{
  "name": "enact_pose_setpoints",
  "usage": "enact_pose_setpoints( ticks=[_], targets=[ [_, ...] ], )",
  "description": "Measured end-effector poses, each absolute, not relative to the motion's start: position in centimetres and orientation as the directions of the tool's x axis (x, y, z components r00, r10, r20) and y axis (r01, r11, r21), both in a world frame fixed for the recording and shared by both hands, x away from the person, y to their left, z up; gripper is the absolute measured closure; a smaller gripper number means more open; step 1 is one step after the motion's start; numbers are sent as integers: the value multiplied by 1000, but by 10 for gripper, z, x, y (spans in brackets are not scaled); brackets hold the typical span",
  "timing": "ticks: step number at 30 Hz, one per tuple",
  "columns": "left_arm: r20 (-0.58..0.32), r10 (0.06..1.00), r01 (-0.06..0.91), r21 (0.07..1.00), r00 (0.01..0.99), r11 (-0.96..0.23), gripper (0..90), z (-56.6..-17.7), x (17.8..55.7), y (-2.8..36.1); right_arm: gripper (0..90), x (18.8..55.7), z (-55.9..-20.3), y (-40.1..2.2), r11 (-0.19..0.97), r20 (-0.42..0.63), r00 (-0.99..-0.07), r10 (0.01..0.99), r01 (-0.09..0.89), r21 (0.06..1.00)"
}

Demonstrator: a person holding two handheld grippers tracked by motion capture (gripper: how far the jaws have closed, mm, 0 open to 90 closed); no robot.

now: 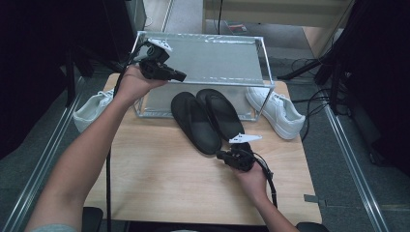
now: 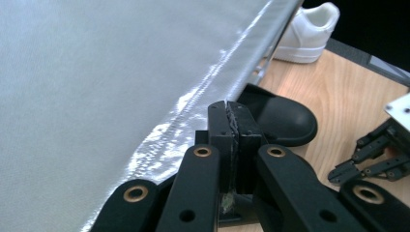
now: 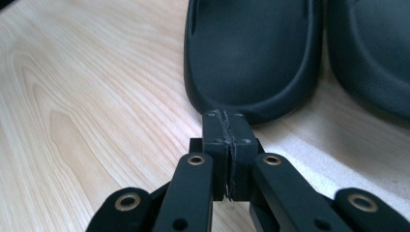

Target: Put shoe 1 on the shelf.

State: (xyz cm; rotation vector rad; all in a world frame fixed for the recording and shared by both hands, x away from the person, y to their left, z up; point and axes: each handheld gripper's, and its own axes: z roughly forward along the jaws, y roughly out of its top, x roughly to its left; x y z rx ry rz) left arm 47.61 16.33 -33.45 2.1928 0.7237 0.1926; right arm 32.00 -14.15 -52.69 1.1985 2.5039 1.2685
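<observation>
Fingers (image 3: 227, 140) of the right gripper (image 1: 223, 155) are pressed flat together with nothing between them, low and right of centre in the high view, just short of the heel of the nearer black slipper (image 1: 195, 123); in the right gripper view the closed tips sit right at that slipper's rounded rim, though I cannot tell whether they touch it. No earlier picture is at hand, so only the closed state can be told. A hand (image 1: 252, 180) grips this tool from the bottom edge, its cable trailing back. Both slippers lie side by side on the light wooden tabletop (image 1: 159, 179) at mid-frame, the second black slipper (image 1: 221, 112) touching the first along its length, their toes reaching under a metal-framed shelf rack (image 1: 263, 58) with a grey fabric top. Higher, at upper left, the left gripper (image 1: 180, 76) is held in the air beside the rack's front edge, its fingers (image 2: 232, 121) also shut on nothing. One white sneaker (image 1: 276, 112) rests at the right of the rack, another white sneaker (image 1: 92, 109) at its left, by the tabletop's edge.
</observation>
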Motion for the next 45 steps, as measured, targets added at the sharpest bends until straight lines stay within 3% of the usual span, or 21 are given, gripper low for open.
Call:
enact_pose_setpoints(
  ticks=[21,29,45],
  targets=[
    [-78,582,447,724,809,-525,899,-350,494,169,883,330,-535,-129,353,223,-674,704,605,714],
    [-70,589,448,723,805,-526,899,-350,493,169,882,338,-533,-113,400,190,-706,682,577,712],
    [-73,588,448,725,805,-523,898,-351,494,170,880,356,-533,-77,384,205,-719,664,563,732]
  ],
)
